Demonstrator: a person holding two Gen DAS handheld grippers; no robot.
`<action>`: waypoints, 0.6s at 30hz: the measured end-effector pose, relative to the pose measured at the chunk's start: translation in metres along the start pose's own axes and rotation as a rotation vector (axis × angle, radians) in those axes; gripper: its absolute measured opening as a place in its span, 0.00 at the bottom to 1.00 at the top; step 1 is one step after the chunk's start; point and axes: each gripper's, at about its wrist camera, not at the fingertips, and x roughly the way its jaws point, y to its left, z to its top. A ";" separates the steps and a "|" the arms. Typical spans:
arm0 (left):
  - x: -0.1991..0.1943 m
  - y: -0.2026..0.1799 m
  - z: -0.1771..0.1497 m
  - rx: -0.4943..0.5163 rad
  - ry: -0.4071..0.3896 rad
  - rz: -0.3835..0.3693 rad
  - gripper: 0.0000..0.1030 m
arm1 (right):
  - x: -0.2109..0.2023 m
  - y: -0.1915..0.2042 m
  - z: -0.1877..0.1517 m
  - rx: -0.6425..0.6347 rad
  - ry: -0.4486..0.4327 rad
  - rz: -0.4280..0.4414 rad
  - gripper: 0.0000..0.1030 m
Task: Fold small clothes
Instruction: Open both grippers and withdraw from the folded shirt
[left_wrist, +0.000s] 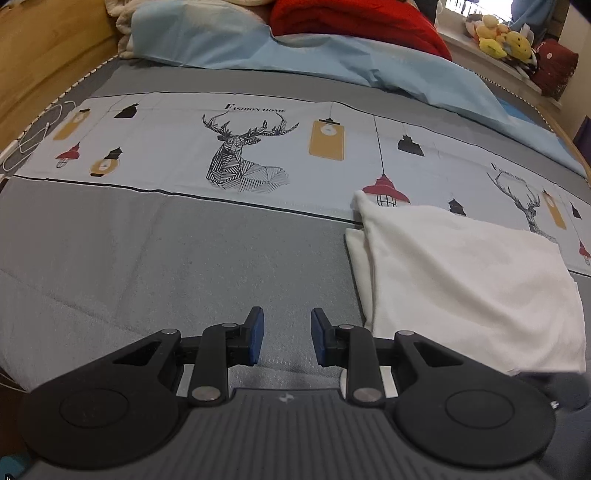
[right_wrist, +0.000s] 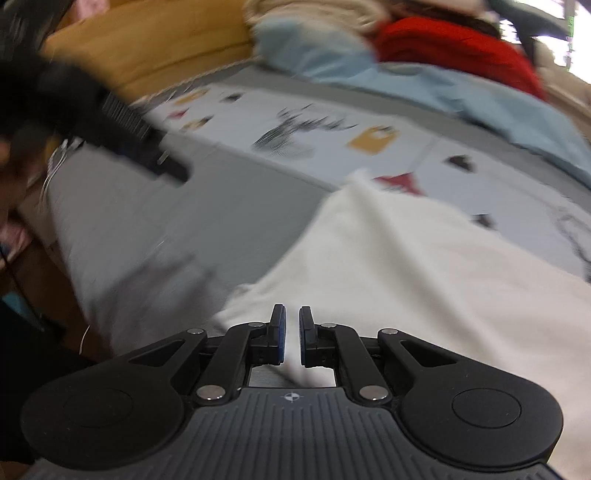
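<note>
white garment (left_wrist: 469, 280) folded flat, roughly rectangular, second layer edge peeking out on its left side. Lies on bed, ahead-right of left gripper (left_wrist: 287, 338), apart from it. Directly under/ahead of right gripper (right_wrist: 292, 336); view blurred.

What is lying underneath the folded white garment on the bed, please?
The white garment rests on the bedsheet, spanning its grey part and the pale printed band, where it covers part of a red lamp print. Whether anything else lies beneath it cannot be seen.
</note>
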 end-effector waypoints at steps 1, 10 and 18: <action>0.000 0.000 0.001 0.004 0.002 -0.002 0.30 | 0.009 0.009 0.000 -0.009 0.012 0.010 0.09; 0.013 0.008 0.006 -0.005 0.015 -0.007 0.33 | 0.063 0.050 -0.008 -0.146 0.092 0.028 0.36; 0.020 0.006 0.008 -0.012 0.034 -0.020 0.33 | 0.075 0.058 -0.004 -0.208 0.081 -0.004 0.14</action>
